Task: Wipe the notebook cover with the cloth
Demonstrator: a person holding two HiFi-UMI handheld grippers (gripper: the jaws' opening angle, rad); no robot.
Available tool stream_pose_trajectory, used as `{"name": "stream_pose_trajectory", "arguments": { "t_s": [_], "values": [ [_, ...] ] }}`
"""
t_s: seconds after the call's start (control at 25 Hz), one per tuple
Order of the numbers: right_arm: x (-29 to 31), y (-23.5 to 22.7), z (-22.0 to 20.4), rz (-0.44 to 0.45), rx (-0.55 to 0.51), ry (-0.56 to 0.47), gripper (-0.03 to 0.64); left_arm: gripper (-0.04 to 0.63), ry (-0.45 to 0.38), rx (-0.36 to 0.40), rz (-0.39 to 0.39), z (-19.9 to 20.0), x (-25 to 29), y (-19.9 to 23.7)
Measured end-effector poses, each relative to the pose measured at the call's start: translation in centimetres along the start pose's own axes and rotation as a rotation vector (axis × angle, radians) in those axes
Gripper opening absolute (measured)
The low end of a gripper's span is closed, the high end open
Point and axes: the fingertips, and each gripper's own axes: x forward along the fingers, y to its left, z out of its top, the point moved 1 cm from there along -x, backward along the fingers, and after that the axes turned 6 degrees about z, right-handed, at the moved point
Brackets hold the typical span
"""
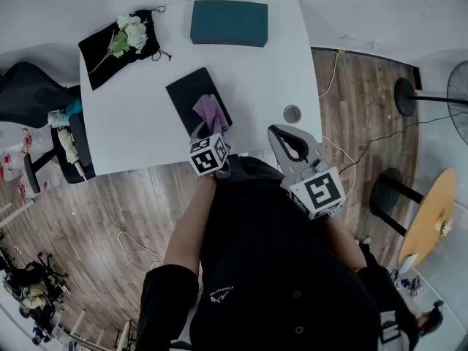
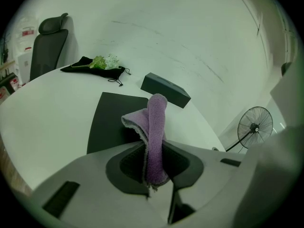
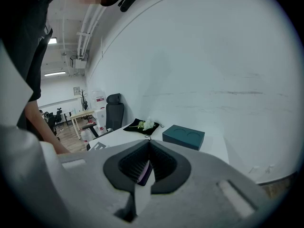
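Left gripper view: left gripper (image 2: 154,167) pinched tight on purple cloth (image 2: 156,122), up over near end of black notebook (image 2: 111,122), likely ready to wipe | right gripper (image 3: 148,148) closed on nothing, kept back, near and right of notebook | teal box (image 1: 229,23) past notebook | flowers (image 1: 131,31) on black bag (image 1: 99,50) past notebook, to its left | no words big enough to read

On the bench (image 1: 139,134), near front edge: notebook (image 1: 186,92). Over its near end, cloth (image 1: 210,112), held between my left fingers (image 2: 124,165). Behind notebook, at far edge: box (image 1: 229,23). Far left corner: pouch (image 1: 106,55), flowers (image 1: 131,34) on it.
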Motion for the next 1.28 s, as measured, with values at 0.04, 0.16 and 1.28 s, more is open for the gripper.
{"name": "stream_pose_trajectory", "arguments": {
  "t_s": [0.04, 0.16, 1.28],
  "values": [
    [0.0, 0.0, 0.0, 0.001, -0.001, 0.0, 0.005, 0.077, 0.0, -0.002, 0.0, 0.0, 0.0, 0.1],
    [0.1, 0.1, 0.1, -0.003, -0.003, 0.011, 0.005, 0.077, 0.0, 0.0, 0.001, 0.0, -0.1, 0.4],
    [1.2, 1.8, -0.3, 0.048, -0.024, 0.022, 0.006, 0.077, -0.022, -0.001, 0.055, -0.1, -1.8, 4.8]
  ]
}}
